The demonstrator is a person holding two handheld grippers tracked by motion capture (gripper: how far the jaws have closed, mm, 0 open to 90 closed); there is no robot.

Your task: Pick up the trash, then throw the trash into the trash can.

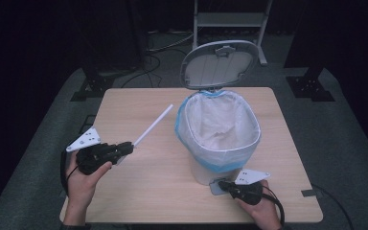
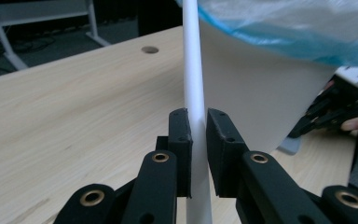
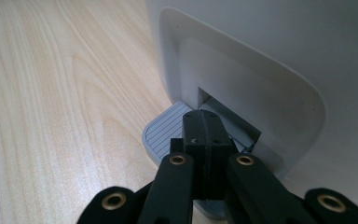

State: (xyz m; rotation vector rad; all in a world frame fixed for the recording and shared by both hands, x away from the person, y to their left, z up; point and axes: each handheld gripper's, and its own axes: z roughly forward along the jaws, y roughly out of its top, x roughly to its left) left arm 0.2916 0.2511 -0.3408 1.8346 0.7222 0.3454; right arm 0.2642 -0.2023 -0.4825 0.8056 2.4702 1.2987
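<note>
A white pedal bin [image 1: 219, 129] with a blue-edged liner stands mid-table, its lid [image 1: 219, 63] raised. My left gripper [image 1: 124, 149] is shut on a long white tube [image 1: 152, 126] that slants up toward the bin's left rim. Its pads [image 2: 181, 135] clamp the tube [image 2: 193, 70] close against the bin wall [image 2: 256, 88]. My right gripper [image 1: 222, 184] sits at the bin's front foot. Its jaws are pressed together, tips resting on the grey ribbed pedal [image 3: 165, 128] below the bin's recess [image 3: 223, 105].
The wooden table [image 1: 139, 191] has bare surface to the left and front of the bin. A cable hole [image 2: 149, 49] lies in the tabletop. A metal rack [image 1: 230, 19] and cables sit on the floor behind the table.
</note>
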